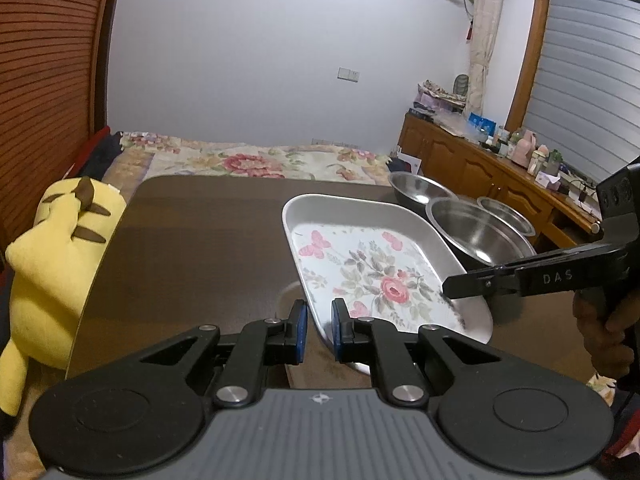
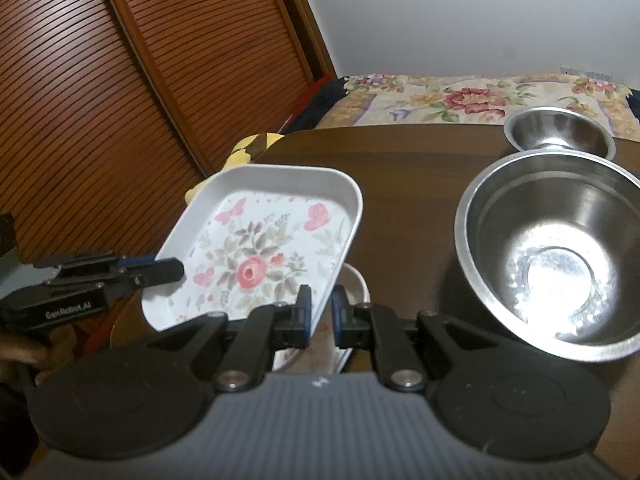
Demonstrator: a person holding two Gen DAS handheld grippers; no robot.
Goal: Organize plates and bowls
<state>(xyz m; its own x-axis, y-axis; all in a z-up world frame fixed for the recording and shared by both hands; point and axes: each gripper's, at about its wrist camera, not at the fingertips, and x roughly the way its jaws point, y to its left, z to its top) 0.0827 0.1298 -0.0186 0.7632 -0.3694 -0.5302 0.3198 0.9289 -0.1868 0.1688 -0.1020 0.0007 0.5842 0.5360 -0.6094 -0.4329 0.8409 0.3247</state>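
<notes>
Both tongs, left (image 1: 319, 330) and right (image 2: 321, 318), clamp the empty floral tray (image 1: 360, 268); steel bowls (image 2: 552, 252) empty.

Both tilted downward, jaws clamped shut: left hand-held gripper (image 1: 319, 330) at the near left, right hand-held gripper (image 2: 321, 316) at the near right.

I see the tray (image 1: 360, 264) up off the table (image 1: 200, 232), tilted, with another dish (image 2: 356, 284) under it. My left gripper (image 1: 319, 330) is on its left edge and my right gripper (image 2: 320, 312) on its right edge. Three bowls sit to the right: the big bowl (image 2: 552, 256) nearest, a second bowl (image 2: 560, 132) behind it, a third bowl (image 1: 506, 210) further right. The bed (image 1: 248, 160) lies behind the table, a plush toy (image 1: 60, 264) on its left.
</notes>
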